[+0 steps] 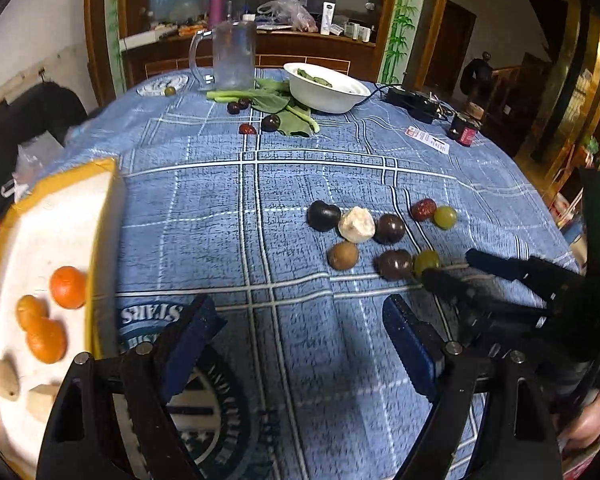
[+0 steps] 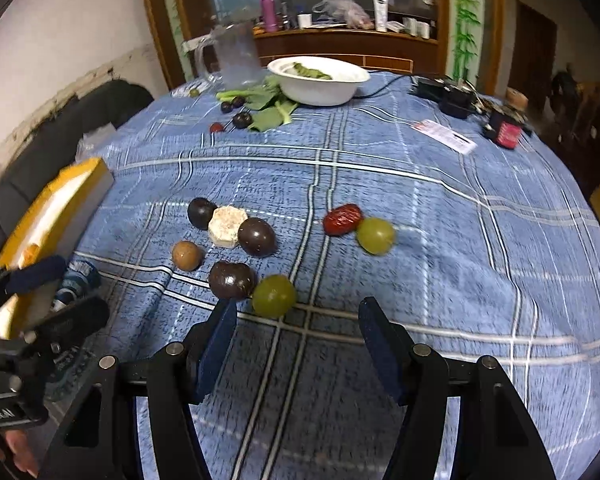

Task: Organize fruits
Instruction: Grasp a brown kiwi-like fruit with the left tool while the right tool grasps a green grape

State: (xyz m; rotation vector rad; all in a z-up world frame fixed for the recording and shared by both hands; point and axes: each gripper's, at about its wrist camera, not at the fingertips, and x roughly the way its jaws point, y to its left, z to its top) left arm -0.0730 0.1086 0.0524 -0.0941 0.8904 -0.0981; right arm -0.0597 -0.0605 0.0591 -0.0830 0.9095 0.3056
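Right wrist view: the right gripper (image 2: 298,344) is seen with fingers spread, empty, just short of a green grape (image 2: 274,295) — the left gripper (image 1: 300,336) likewise spread, nothing held.

free: bare cloth (image 2: 480,264) right of fruit cluster (image 2: 236,248) | left: tray (image 1: 40,280) at edge | far: bowl (image 2: 320,80), jug (image 1: 232,52), greens (image 1: 276,104) crowd back | right: jar (image 1: 466,130), cables (image 1: 412,100)
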